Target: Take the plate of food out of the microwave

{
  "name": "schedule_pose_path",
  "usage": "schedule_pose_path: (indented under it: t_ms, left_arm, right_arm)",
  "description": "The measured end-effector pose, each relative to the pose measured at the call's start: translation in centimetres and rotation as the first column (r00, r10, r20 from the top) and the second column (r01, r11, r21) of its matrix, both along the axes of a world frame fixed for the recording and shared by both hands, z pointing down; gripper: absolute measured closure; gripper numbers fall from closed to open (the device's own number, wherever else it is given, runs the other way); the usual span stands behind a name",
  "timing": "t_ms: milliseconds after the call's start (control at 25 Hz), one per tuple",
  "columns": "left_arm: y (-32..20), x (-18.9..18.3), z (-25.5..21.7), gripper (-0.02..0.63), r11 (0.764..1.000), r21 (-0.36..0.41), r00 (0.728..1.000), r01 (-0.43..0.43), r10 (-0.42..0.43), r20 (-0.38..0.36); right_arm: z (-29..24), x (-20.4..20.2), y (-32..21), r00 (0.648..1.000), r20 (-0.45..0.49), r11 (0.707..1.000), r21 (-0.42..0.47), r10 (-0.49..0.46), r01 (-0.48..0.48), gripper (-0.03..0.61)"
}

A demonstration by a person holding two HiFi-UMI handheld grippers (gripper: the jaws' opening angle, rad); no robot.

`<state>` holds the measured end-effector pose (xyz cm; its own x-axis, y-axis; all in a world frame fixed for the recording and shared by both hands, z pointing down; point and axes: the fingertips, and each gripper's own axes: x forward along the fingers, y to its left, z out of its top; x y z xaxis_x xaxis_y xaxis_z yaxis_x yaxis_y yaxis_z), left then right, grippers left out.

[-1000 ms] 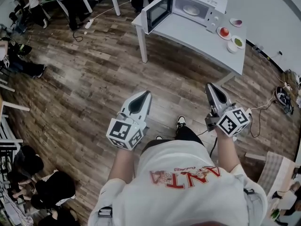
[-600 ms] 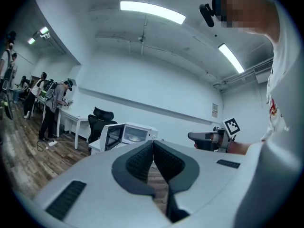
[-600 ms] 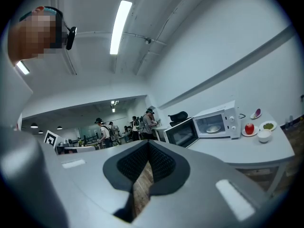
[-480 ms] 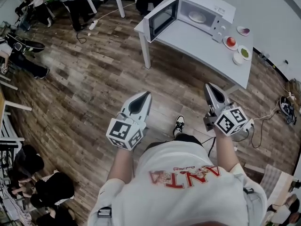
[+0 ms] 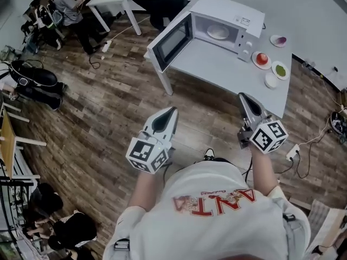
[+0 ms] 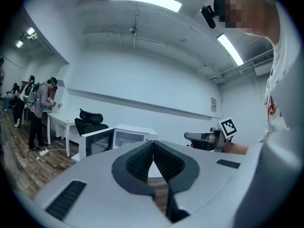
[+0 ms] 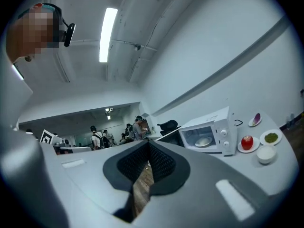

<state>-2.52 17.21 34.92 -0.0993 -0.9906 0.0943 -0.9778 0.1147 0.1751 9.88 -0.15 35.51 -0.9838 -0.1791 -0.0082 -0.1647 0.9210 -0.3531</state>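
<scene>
While I stand back from the tabletop (image 5: pixel 217 64), nothing is in hand yet.
Left tongs (image 5: pixel 170 111) and right tongs (image 5: pixel 243 98) are both closed on nothing, held level and pointing at the microwave (image 5: pixel 238 12), I judge for the approach. Its door (image 5: pixel 172 41) hangs open, so the plate of food (image 5: pixel 218 32) sits reachable inside, well apart from both.
</scene>
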Motion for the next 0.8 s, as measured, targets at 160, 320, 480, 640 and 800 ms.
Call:
schedule_pose_path:
  t_ms: [160,320,480,640,800]
  left_arm:
    - [-6.2,0.5,-0.2,0.604,0.999,-0.006,0.999,-0.042,0.042,-0.007]
    - [-10.7,0.5,-0.5,0.604,0.998,-0.016,0.998,-0.066,0.066,-0.001]
    - [-13.4,-0.6,0.6,0.604,0.997,-0.04,0.998,-0.059,0.059,-0.003]
    - [-15.6,-2.3,1.7,0.604,0.997,-0.049,0.998,-0.063,0.062,-0.027]
    - [-17.4,-5.2,2.4,0.603,0.995,-0.048,0.996,-0.087,0.085,-0.043]
  right_arm:
    - [0.1,0.8,-6.1,0.999,0.027,0.999,-0.02,0.046,-0.046,0.575]
    - [1.4,1.8,-10.9,0.995,0.028,0.994,-0.06,0.094,-0.092,0.575]
    - [3.2,0.8,-12.8,0.995,0.012,0.991,-0.099,0.094,-0.093,0.575]
    - [4.6,-0.6,-14.5,0.995,-0.016,0.987,-0.121,0.103,-0.104,0.575]
    - [4.9,-3.2,-16.2,0.991,-0.037,0.984,-0.12,0.126,-0.129,0.575]
